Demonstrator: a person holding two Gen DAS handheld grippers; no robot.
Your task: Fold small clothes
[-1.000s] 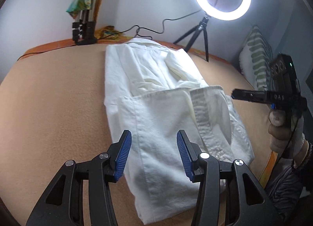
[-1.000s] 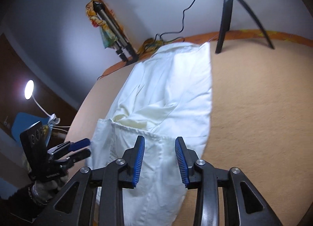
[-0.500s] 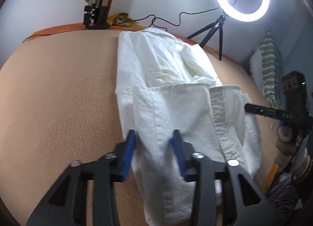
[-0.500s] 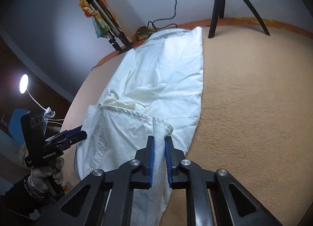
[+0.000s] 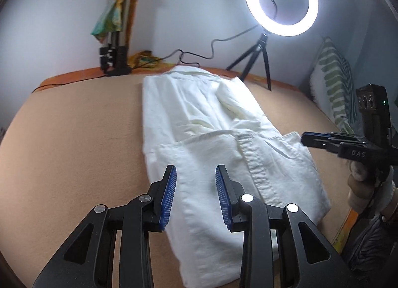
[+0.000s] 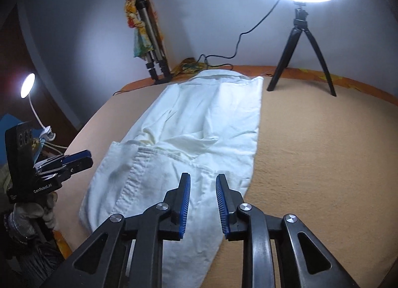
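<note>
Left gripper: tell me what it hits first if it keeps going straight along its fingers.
Most likely the white shirt. The left gripper points down at its folded near end on the bed, nothing between the pads yet. Exact depth is unclear.

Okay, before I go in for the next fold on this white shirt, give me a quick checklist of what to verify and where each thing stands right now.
1. Left gripper free of cloth: ok, pads apart with nothing pinched, hovering over the near end of the white shirt.
2. Right gripper free of cloth: ok, jaws opening, no fabric caught between them.
3. Near end already folded over: ok, its hem lies across the shirt's middle.
4. Fold lying flat: not ok, creases bunch just beyond the hem.
5. Shirt fully on the bed: ok.
6. Ring light tripod clear of the shirt: ok, it stands apart from the collar end.
</note>
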